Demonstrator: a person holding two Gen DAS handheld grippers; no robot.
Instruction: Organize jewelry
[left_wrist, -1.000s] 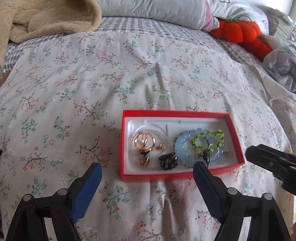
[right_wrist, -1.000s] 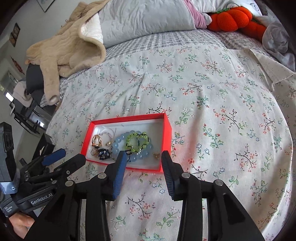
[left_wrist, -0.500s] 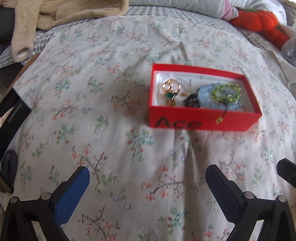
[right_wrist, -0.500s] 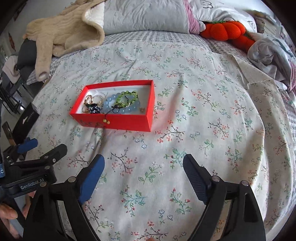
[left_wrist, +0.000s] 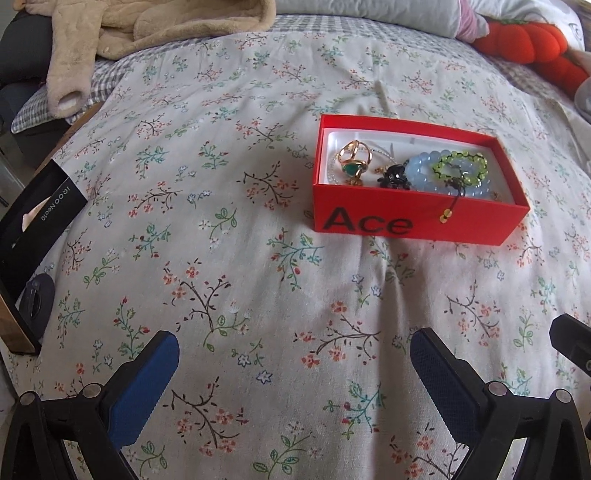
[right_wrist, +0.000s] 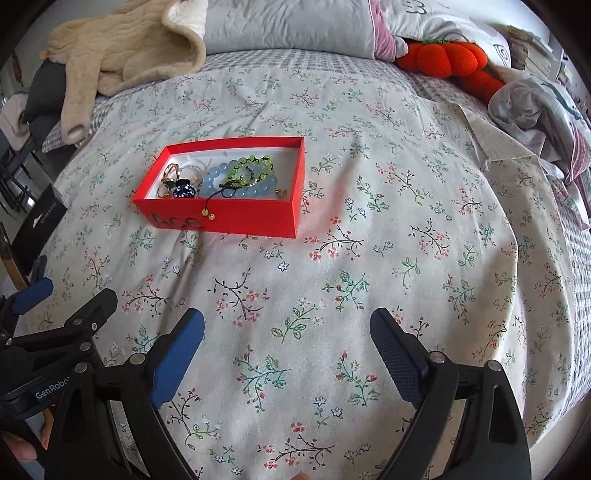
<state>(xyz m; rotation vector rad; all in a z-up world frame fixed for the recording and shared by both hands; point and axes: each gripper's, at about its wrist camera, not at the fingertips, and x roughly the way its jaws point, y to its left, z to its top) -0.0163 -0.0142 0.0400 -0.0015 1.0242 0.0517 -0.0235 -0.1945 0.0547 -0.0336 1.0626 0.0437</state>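
Observation:
A red box (left_wrist: 413, 225) marked "Ace" sits on the floral bedspread; it also shows in the right wrist view (right_wrist: 236, 221). Inside lie a gold ring (left_wrist: 354, 152), a green-stone ring (left_wrist: 352, 170), a black bead piece (left_wrist: 395, 177), a pale blue bead bracelet (left_wrist: 424, 173) and a green bead bracelet (left_wrist: 460, 168) whose cord hangs over the front wall. My left gripper (left_wrist: 293, 354) is open and empty, well short of the box. My right gripper (right_wrist: 286, 336) is open and empty, also back from the box. The left gripper shows at the lower left of the right wrist view (right_wrist: 70, 302).
A beige fleece garment (right_wrist: 122, 59) and grey pillow (right_wrist: 288, 26) lie at the back. An orange pumpkin plush (right_wrist: 450, 55) and crumpled clothes (right_wrist: 535, 103) are at the back right. A black carton (left_wrist: 33, 229) stands at the bed's left edge.
Both grippers have pulled back from the box and opened wider; the right one was nearly closed over the box a second ago. The box now looks farther away in both views.

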